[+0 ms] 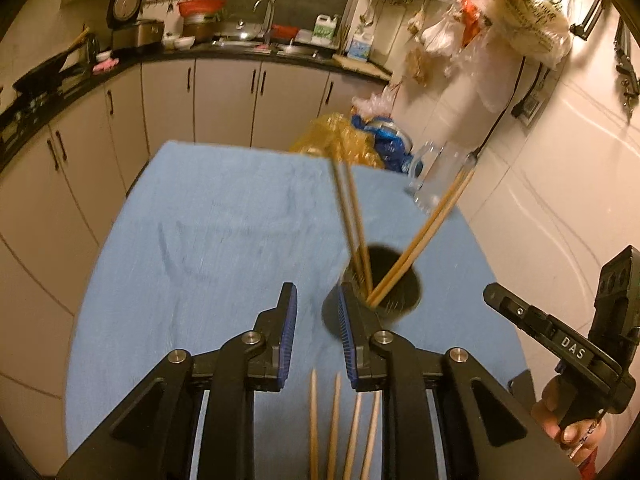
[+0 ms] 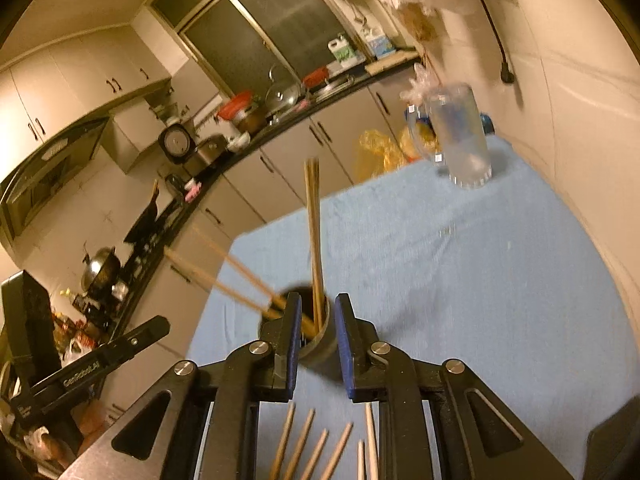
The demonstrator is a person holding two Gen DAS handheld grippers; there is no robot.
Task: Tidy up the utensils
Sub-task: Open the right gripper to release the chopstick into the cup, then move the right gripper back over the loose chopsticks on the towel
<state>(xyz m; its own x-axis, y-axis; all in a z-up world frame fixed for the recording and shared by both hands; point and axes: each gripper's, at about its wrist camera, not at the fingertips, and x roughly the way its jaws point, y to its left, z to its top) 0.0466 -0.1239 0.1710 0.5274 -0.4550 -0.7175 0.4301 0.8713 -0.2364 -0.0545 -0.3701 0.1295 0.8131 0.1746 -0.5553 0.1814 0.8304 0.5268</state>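
Note:
A dark round utensil holder (image 1: 394, 284) (image 2: 320, 346) stands on the blue cloth and holds several wooden chopsticks (image 1: 416, 244) (image 2: 314, 236) that lean out two ways. More loose chopsticks (image 1: 336, 428) (image 2: 316, 448) lie flat on the cloth under both grippers. My left gripper (image 1: 318, 332) is open and empty, its right finger close to the holder's near rim. My right gripper (image 2: 316, 344) is open and empty, its jaws on either side of the holder. The right gripper also shows at the edge of the left wrist view (image 1: 560, 344).
A clear glass mug (image 2: 460, 136) (image 1: 436, 176) stands at the table's far right by the tiled wall. Yellow and blue plastic bags (image 1: 352, 140) lie past the far edge. Kitchen cabinets and a cluttered counter (image 1: 224, 48) run behind and to the left.

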